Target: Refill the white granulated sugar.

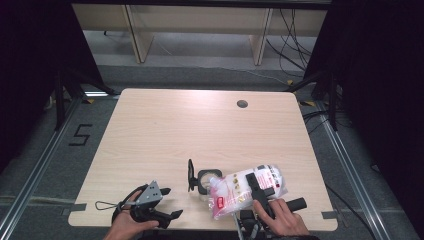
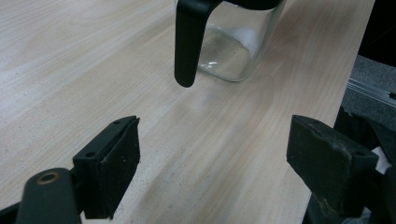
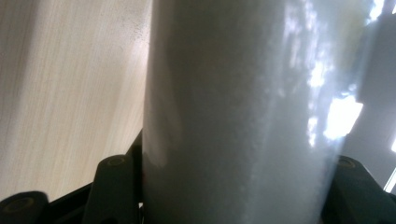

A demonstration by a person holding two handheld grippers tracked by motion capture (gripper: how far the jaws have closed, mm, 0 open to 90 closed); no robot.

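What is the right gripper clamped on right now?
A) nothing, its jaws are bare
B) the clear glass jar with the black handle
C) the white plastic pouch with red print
C: the right gripper has its jaws around the white plastic pouch with red print, tilted toward the clear glass jar.

bag (image 1: 235, 192) right of jar (image 1: 204, 180) | both on table (image 1: 165, 130) near edge

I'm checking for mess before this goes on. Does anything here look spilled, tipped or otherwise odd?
Nothing looks spilled. The bag of white powder is tilted, spout end low beside the glass jar, held in the right gripper. The jar stands upright on the table. The left gripper is open, empty.
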